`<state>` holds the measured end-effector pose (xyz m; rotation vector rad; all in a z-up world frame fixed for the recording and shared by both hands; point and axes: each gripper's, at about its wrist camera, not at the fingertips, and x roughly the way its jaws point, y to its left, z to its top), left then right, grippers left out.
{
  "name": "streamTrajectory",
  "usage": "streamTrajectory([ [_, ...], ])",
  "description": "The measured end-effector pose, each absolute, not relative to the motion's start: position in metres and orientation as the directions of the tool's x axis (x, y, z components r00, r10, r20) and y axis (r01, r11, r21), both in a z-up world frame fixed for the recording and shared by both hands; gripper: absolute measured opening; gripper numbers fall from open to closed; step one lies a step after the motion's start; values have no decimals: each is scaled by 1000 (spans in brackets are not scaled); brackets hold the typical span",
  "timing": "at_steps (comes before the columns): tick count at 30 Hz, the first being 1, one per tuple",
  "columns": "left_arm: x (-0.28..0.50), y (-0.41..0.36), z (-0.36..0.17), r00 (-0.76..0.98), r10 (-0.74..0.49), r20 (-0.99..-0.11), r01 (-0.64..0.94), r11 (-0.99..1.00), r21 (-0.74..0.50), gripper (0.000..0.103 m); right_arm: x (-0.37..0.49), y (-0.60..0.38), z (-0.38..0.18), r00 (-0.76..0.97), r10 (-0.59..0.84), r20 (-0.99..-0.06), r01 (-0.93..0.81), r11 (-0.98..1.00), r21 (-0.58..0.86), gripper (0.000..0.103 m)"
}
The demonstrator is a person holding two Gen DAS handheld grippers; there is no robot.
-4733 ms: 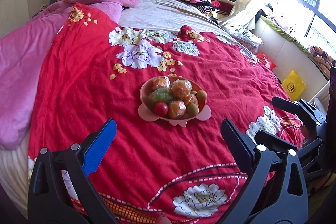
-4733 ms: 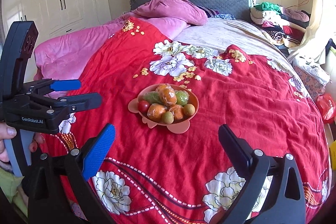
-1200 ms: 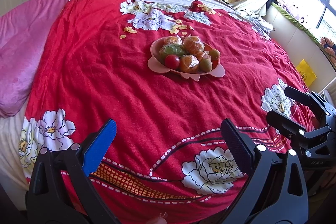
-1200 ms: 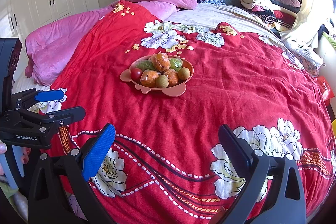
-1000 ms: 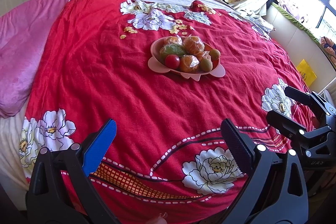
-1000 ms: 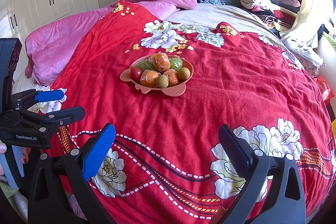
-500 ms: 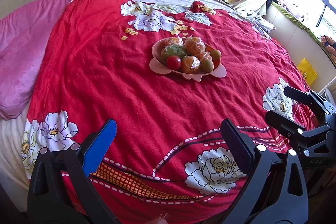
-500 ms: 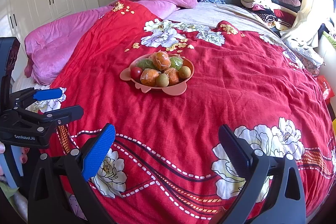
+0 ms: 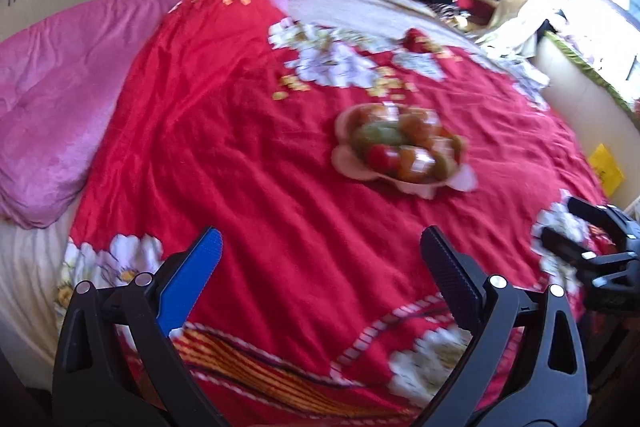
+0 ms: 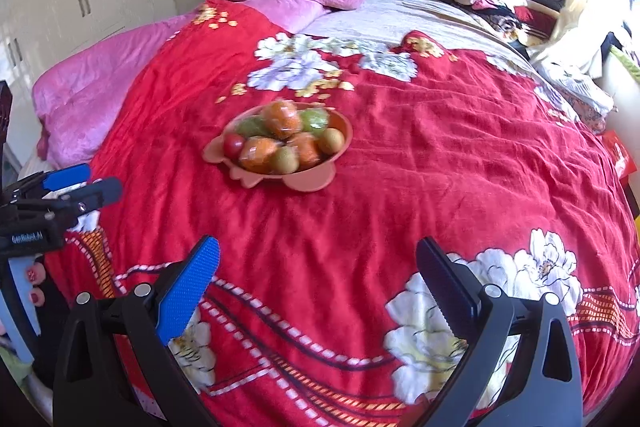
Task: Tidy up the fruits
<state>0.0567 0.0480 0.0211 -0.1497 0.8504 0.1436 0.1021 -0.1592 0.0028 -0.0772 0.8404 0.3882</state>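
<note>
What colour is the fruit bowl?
Pink bowl, clearest in the right wrist view.

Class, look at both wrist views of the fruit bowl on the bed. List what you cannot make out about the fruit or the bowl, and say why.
- Left wrist view: motion blur smears the fruit, so kinds and count are unclear.
- Right wrist view: the top fruit hides whatever lies beneath in the pink bowl.
- Right wrist view: plastic wrap glare obscures the orange fruits' skins.
- Both views: the bowl's far rim is hidden behind the pile.
</note>
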Motion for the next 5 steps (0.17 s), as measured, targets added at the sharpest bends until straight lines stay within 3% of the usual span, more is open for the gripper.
streamTrajectory([
  [5,112,107,-3,601,253,-758,-312,947,69,93,169,-205,-4,631,144,-762,-220,976,3,98],
])
